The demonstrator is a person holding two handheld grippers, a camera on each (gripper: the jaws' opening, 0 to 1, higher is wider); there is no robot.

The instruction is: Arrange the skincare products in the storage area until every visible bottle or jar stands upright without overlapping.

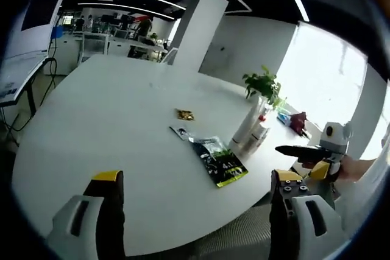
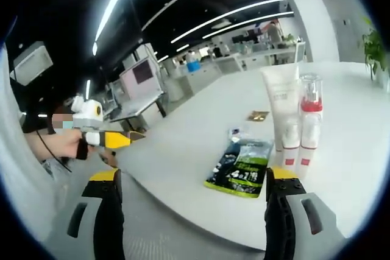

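Note:
Skincare products stand together on the white table [image 2: 183, 150]: a tall white tube [image 2: 281, 103], a clear bottle with a red band [image 2: 311, 97] and two small white tubes [image 2: 292, 145] in front, all upright. In the left gripper view the same cluster [image 1: 251, 127] stands near the table's right edge. My left gripper [image 1: 198, 182] is open above the near table edge, holding nothing. My right gripper [image 2: 194, 178] is open too, off the table edge, left of the products. The right gripper [image 1: 303, 150] reaches in from the right; the left gripper [image 2: 108, 139] shows at the left, in a hand.
A dark green packet [image 2: 242, 166] [image 1: 220, 161] lies flat beside the products, with a small sachet [image 2: 236, 132] and a gold packet [image 1: 184, 114] farther on. A potted plant [image 1: 263, 83] stands behind the cluster. Desks and monitors sit beyond the table [image 1: 109, 120].

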